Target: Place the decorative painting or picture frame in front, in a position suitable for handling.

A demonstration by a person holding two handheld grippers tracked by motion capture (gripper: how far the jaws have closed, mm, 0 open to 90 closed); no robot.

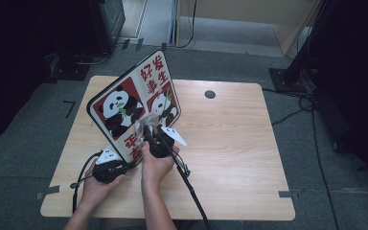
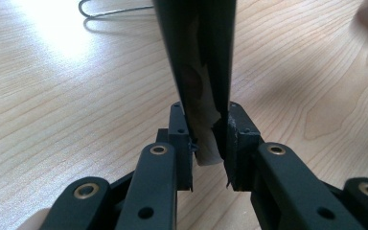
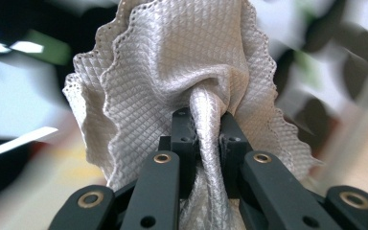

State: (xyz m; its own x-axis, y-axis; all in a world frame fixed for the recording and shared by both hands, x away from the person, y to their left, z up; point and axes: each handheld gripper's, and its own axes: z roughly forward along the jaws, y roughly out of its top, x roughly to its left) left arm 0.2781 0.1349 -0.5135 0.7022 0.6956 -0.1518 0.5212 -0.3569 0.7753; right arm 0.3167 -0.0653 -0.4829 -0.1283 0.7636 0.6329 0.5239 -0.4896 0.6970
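Where the person's forearms come in at 6 o'clock in the high view, the left gripper (image 1: 109, 168) sits nearest the desk's (image 1: 230, 143) front edge, low at about 7 o'clock from the desk's middle. Its jaws are clamped on the bottom edge of the panda tray (image 1: 134, 105); in the left gripper view the dark edge of that tray (image 2: 199, 72) rises straight up between the pads, with a strip of pale material showing in the gap at its base. Just past it, toward 12 o'clock, the right gripper (image 1: 154, 141) is held against the tray's printed face, its jaws pressed tight on a pale cloth (image 1: 141, 125). In the right gripper view the cloth (image 3: 172, 62) is pinched into a twisted rope between the pads and fans out above them in scalloped, quilted folds; the background there is smeared by blur. The tray stands tilted on its edge, its face with pandas and red characters turned toward the person, leaning off toward 11 o'clock. Farther off, at 1 o'clock, a small round hole (image 1: 210, 94) marks the desk's far side.
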